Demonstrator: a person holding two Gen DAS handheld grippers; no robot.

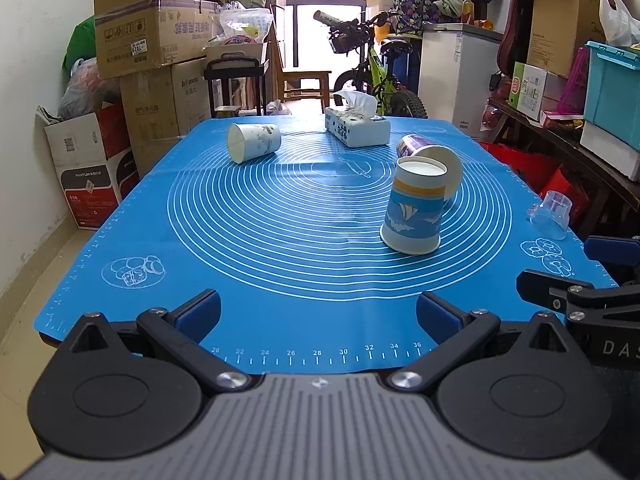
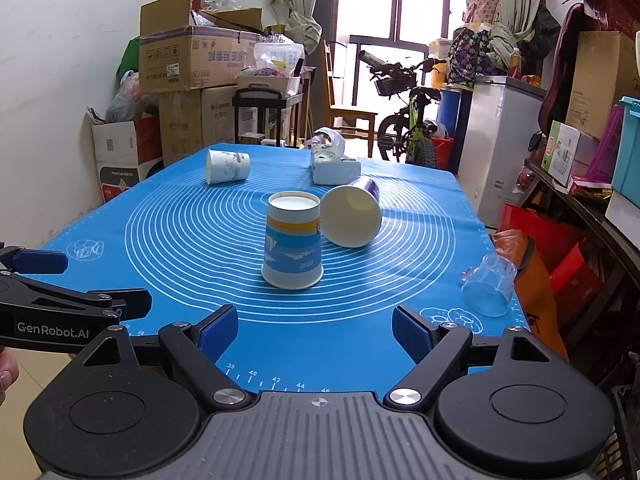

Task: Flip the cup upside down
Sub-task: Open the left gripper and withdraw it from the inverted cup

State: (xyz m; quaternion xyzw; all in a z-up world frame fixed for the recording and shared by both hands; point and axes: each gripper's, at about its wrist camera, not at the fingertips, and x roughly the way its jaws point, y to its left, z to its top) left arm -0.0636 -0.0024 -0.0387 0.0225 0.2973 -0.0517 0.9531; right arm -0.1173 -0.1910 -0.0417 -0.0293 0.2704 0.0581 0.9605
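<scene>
The blue sailboat-printed paper cup point(image 2: 292, 246) stands mouth-down on the blue mat point(image 2: 180, 232) near the centre of the right wrist frame, its recessed white base facing up, so the flip looks already done for this one. Just behind it at right a purple cup point(image 2: 352, 216) lies on its side, mouth toward the camera, and a white patterned cup point(image 2: 227, 166) lies tipped in the upper left, beside the tissue box point(image 2: 334, 164). Both tools hang back over the table's near edge with nothing in them: the right tool point(image 2: 316, 330) is spread wide, as is the left tool point(image 1: 318, 312). A paper cup is light and thin-walled (it dents easily), so a gentle pinch across the mid-body, below the stiffer rolled rim, seems wisest. A clear plastic cup point(image 2: 488, 290) lies at right.
</scene>
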